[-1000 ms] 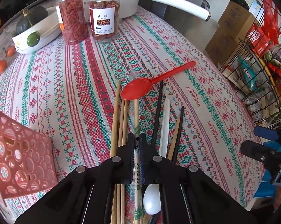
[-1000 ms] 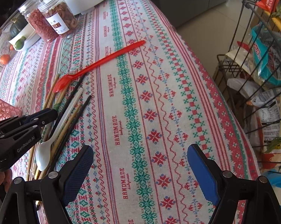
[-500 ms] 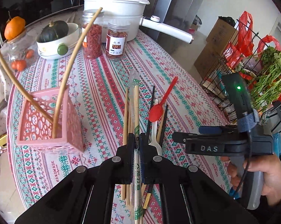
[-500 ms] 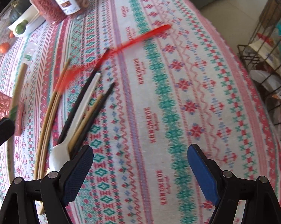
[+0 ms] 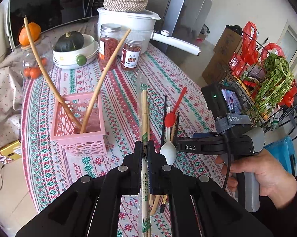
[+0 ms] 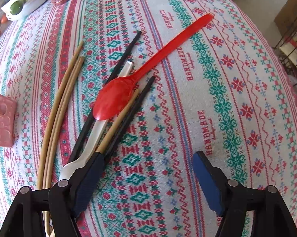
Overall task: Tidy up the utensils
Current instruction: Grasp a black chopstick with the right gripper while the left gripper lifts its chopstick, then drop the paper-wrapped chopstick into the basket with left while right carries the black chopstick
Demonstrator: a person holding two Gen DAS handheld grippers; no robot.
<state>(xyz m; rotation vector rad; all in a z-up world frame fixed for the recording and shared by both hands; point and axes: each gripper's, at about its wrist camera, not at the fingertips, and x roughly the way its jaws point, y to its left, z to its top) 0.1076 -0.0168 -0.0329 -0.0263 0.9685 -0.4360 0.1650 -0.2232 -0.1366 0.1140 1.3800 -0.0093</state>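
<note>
Sunlight is falling across a round table draped in a striped red, green and white embroidered cloth [image 6: 188,118], with jars, a white pot and a bowl of squash crowding its far edge. Working outward from the tools: the left gripper [image 5: 146,158] is pressing its jaws together on a paper-sleeved pair of pale bamboo chopsticks [image 5: 144,114], carrying it above the cloth, its far end pointing toward the jars. Just to its left, the pink perforated plastic basket [image 5: 77,138] is standing upright and already holding two long tan sticks [image 5: 101,83] that are leaning out of it. The right gripper [image 6: 148,177], gripped by the person's hand [image 5: 267,177], is hovering over the loose pile with its blue pads spread and closing, nothing yet between them; its left pad is sitting just over the near ends of the pile. That pile is lying beyond it: a red plastic spoon [image 6: 128,92] resting across a white plastic spoon [image 6: 93,138], black chopsticks [image 6: 117,69] and tan bamboo chopsticks [image 6: 59,108]. Judging by this, the step in hand is delivering the sleeved pair to the basket; the next move calls for swinging it left, tipping it upright over the opening, then releasing, while the right tool needs to shift left onto one utensil.
</note>
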